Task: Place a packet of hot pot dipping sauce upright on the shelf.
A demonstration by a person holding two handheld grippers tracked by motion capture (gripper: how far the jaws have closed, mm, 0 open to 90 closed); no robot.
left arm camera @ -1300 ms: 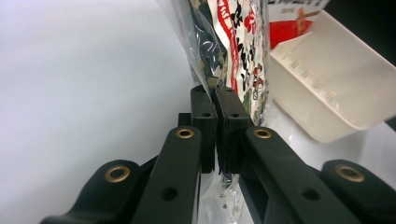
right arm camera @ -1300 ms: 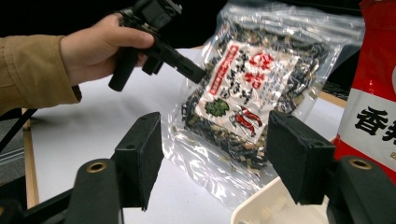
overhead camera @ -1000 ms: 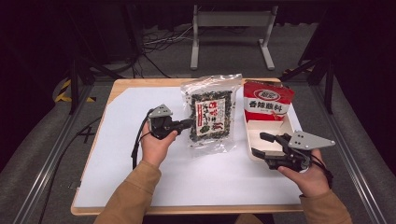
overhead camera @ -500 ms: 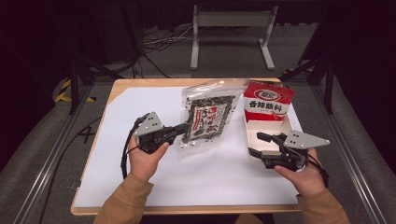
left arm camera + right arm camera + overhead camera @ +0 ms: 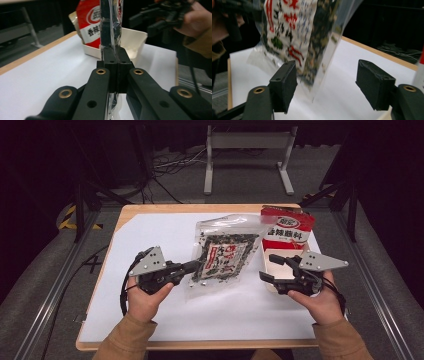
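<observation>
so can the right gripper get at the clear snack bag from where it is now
Probably yes. The right gripper has its jaws open and has just been widening them, with bare white table between it and the clear snack bag. The left gripper is shut on the bag's opposite edge, holding it up.

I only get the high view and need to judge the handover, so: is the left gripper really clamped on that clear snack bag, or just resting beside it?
Observer: Clamped. In the left gripper view the left gripper has its pads pressed together on the edge of the clear snack bag.
Operator: And is the right gripper on the bag?
Observer: No. In the right gripper view the right gripper has its jaws wide apart; they have just been opening, and the bag's lower corner hangs between the pads without either pressing on it.
Operator: Is the white tray behind it empty?
Observer: The left gripper view shows the red packet standing in the white tray; the near end looks bare.
</observation>
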